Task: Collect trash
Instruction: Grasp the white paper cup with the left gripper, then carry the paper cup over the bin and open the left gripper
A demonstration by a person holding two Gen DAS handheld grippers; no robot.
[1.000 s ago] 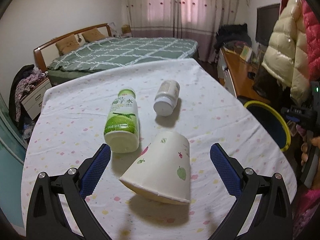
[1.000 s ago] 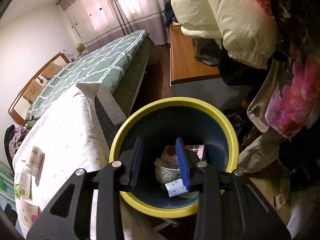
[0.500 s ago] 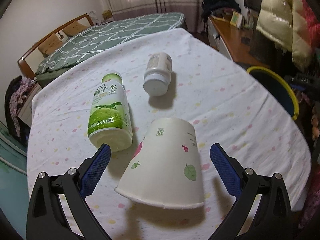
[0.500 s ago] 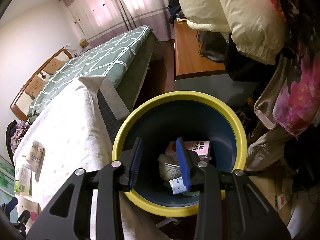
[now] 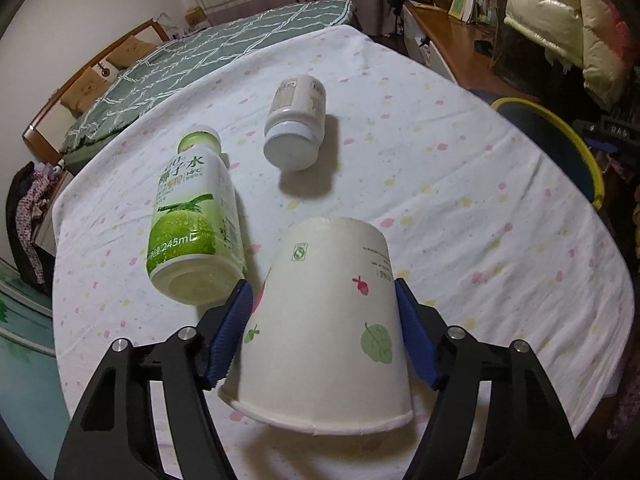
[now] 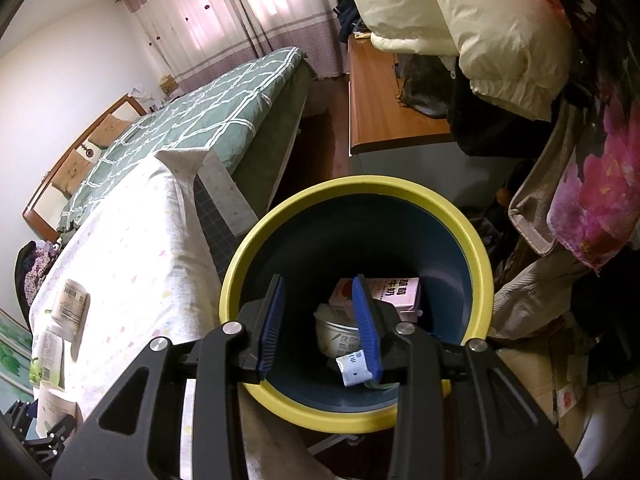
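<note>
Left tool [image 5: 324, 316]: angled steeply down over the worktop's [image 5: 480, 208] near edge; jaws closing, both blue pads against the sides of the paper cup [image 5: 324, 320], which lies on its side, rim nearest the camera.
Right tool [image 6: 318, 324]: angled down over the yellow-rimmed bin [image 6: 352, 420] beside the worktop; jaws partly apart, grasping nothing.
Green bottle [image 5: 194, 220]: lying just left of the cup.
White jar [image 5: 296, 122]: lying farther toward the worktop's middle.
Bin contents: carton [image 6: 392, 292], bowl [image 6: 336, 332].

The white cup [image 5: 324, 320] has green leaves, the bottle [image 5: 196, 220] is green and white, and the bin [image 6: 360, 200] is blue with a yellow rim.
</note>
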